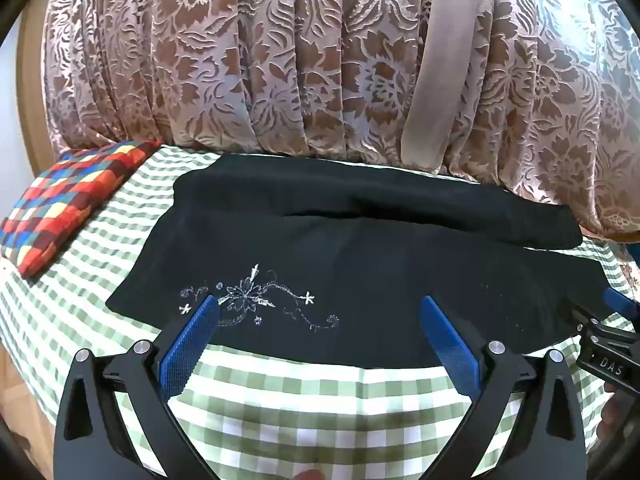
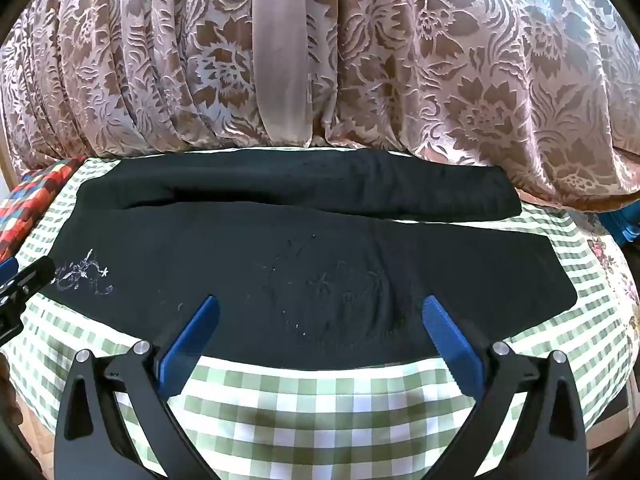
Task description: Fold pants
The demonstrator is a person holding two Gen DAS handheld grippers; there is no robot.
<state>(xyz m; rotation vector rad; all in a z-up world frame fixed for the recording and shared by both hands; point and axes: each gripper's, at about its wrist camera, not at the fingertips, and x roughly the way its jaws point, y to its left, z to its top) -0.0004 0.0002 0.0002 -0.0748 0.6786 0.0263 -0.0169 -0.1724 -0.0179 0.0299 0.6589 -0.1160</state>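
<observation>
Pants of black fabric with white floral embroidery [image 1: 340, 264] lie flat across the green-checked tablecloth [image 1: 320, 400], ready for folding; left gripper [image 1: 320, 328] and right gripper [image 2: 320, 328] hover spread wide, empty, over the near edge.

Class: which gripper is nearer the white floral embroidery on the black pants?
Left. The left gripper hovers right at the embroidery; the right gripper sits farther along the pants.

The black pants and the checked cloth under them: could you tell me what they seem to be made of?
Black pants: soft matte fabric, possibly a knit, lying limp, with pale floral embroidery. Checked cloth: thin woven fabric, probably cotton; flat green-and-white gingham, no sheen.
</observation>
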